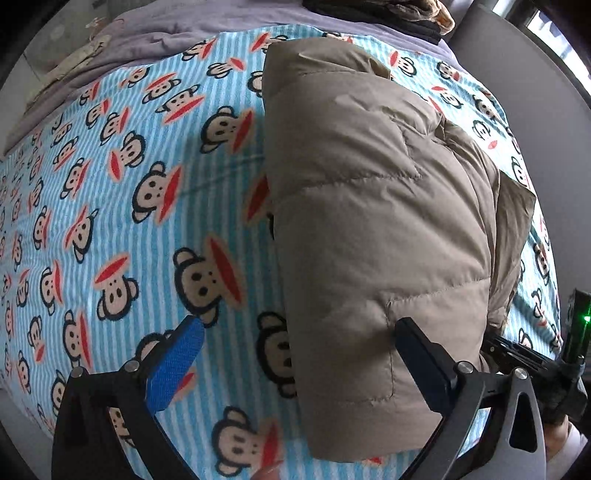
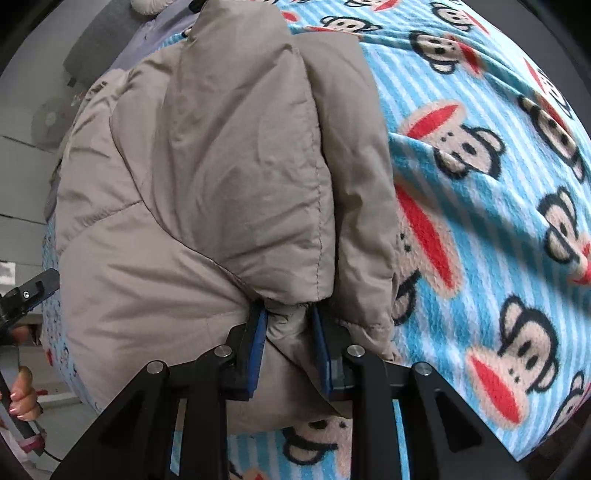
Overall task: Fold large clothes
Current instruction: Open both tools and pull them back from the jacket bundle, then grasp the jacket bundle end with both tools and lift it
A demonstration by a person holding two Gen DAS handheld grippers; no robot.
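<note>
A tan padded jacket [image 1: 369, 206] lies partly folded on a monkey-print blanket [image 1: 110, 184] over a bed. The right gripper [image 2: 288, 332] is clamped on a bunched edge; the left gripper [image 1: 299, 350] is spread wide, holding nothing. A regrasp by the left seems needed next.

Bed [image 1: 110, 206] spread with blue-striped monkey-print blanket [image 2: 480, 229]. Grey quilt [image 1: 155, 33] bunched along its far edge. Dark grey wall [image 1: 517, 66] beyond the far right corner, daylit window [image 1: 565, 37] beside it.

Soft even daylight, sharp focus, strong fisheye edge distortion.
</note>
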